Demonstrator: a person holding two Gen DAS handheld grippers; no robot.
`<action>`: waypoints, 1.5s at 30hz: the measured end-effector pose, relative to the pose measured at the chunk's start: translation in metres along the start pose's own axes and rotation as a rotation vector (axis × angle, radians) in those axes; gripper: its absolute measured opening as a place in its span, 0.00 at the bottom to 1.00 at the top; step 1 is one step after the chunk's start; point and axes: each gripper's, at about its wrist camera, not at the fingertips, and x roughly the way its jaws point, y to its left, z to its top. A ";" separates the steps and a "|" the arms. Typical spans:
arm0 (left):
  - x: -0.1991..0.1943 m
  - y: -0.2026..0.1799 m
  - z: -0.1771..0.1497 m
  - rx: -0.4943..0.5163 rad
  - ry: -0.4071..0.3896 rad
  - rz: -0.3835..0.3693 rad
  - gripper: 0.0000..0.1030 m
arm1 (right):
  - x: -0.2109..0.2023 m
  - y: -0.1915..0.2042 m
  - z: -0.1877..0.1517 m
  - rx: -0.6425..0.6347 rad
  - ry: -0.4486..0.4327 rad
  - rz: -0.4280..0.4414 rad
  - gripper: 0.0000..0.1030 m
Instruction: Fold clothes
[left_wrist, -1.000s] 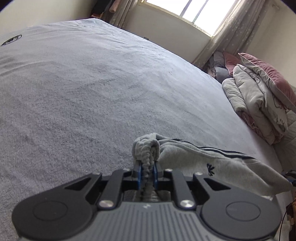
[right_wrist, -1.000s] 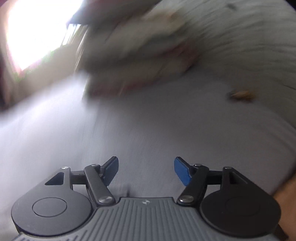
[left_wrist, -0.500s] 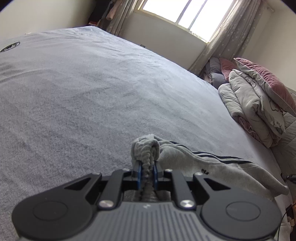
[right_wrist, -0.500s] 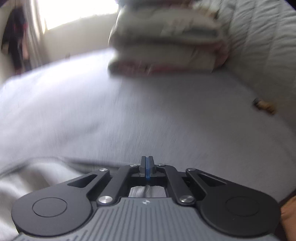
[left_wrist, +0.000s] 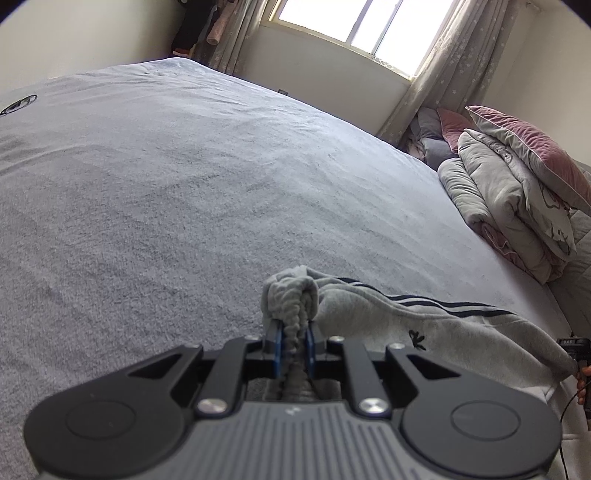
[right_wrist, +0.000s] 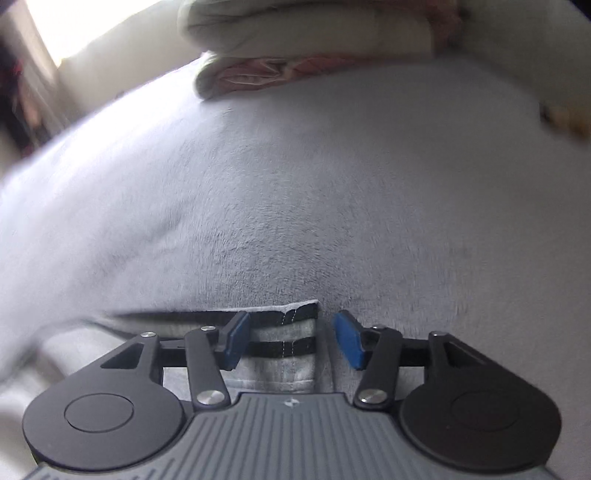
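Grey sweatpants (left_wrist: 399, 317) with dark side stripes stretch across the grey bedspread (left_wrist: 184, 192) toward the right. My left gripper (left_wrist: 293, 341) is shut on their bunched ribbed waistband (left_wrist: 291, 295). In the right wrist view, my right gripper (right_wrist: 291, 341) is open, its blue pads on either side of the striped hem (right_wrist: 284, 338) of the pants, which lies flat on the bed. The other gripper's tip shows at the far right of the left wrist view (left_wrist: 576, 347).
A folded grey duvet (left_wrist: 506, 206) with a pink pillow (left_wrist: 532, 147) on it lies at the bed's right side. A window (left_wrist: 351, 22) with curtains is behind. A small tan object (right_wrist: 569, 122) lies on the bed at the right.
My right gripper was open, then shut, and is now open again over the striped hem. My left gripper has stayed shut on the waistband and the pants stretched out more.
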 end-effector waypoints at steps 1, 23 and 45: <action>0.000 0.001 0.000 -0.004 0.000 -0.001 0.13 | -0.003 0.008 -0.002 -0.041 -0.011 -0.018 0.26; 0.000 -0.034 0.052 0.021 -0.118 -0.151 0.13 | -0.287 0.031 0.033 -0.080 -0.727 -0.117 0.18; -0.055 0.021 -0.028 -0.384 0.197 0.029 0.67 | -0.221 -0.032 -0.098 0.421 -0.230 0.008 0.59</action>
